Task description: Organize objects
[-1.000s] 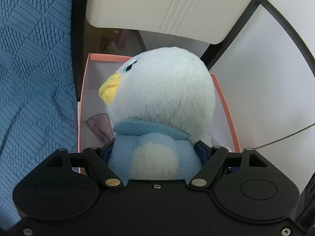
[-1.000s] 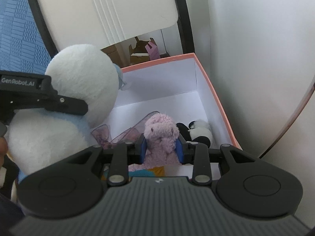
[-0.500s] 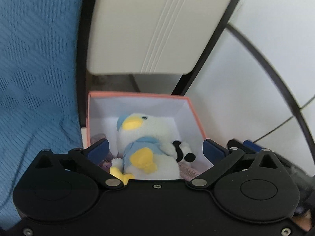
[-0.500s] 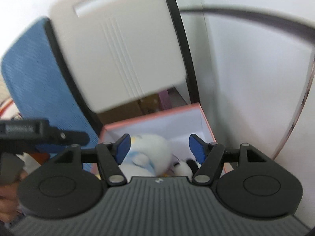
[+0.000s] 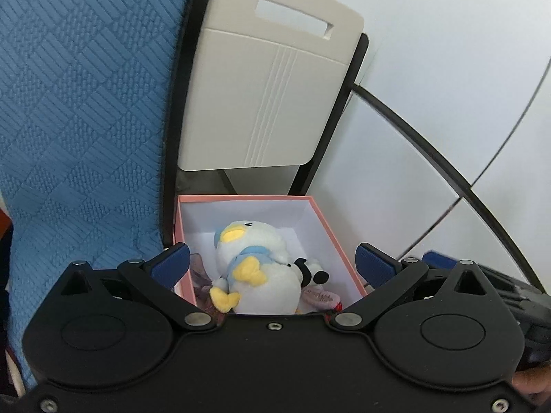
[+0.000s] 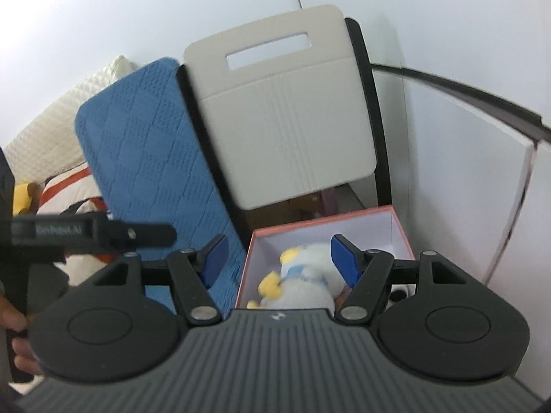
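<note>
A pale blue and white penguin plush with a yellow beak and feet lies inside a pink-rimmed white box. A small panda plush and a pink plush lie beside it. My left gripper is open and empty, raised above the box's near edge. My right gripper is open and empty, also above the box, with the penguin showing between its fingers. The left gripper's body shows at the left of the right wrist view.
A blue quilted cushion stands left of the box. A beige chair back with a black frame stands behind it. White panels rise on the right. More soft items lie at the far left.
Both grippers opened and let go of their plush toys into the box, then drew back and up. The penguin now lies in the box.
</note>
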A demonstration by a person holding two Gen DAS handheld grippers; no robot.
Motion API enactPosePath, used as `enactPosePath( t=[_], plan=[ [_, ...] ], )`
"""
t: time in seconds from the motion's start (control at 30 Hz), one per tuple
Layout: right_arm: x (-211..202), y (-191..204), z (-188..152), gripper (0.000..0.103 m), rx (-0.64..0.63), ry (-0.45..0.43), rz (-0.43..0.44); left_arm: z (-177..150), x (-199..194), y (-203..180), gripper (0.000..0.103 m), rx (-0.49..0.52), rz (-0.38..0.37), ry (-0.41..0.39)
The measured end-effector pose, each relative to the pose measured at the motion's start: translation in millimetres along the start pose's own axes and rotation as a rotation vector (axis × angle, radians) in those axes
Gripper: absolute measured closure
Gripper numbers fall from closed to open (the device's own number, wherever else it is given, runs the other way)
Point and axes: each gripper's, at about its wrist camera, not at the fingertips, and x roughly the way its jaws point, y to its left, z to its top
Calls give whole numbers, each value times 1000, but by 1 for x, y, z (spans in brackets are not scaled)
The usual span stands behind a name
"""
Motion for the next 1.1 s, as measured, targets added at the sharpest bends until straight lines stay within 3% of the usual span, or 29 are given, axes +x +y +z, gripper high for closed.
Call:
enactPosePath(
  t=[0.23,0.3,0.4,0.53,0.83,1.1],
  plan=[
    [-23,7,-39,35,26,11,-55,-33,-25,10,1,-7,-27,-23],
    [-24,10,-51,29,14,21,-88,-45,-32,12,1,-22,-22,-55],
    [-22,13,-68,31,2,48,-103,-58,-37,8,1,7,-26,-67],
    [-20,16,-85,31,12,83,-99,-79,-36,9,1,-5,-22,-47],
    [-23,16,-98,31,34,109,-95,-114,-38,20,1,-17,26,-30],
    [-24,14,-100,31,51,113,-101,-120,-48,18,0,-16,24,-44]
  ],
)
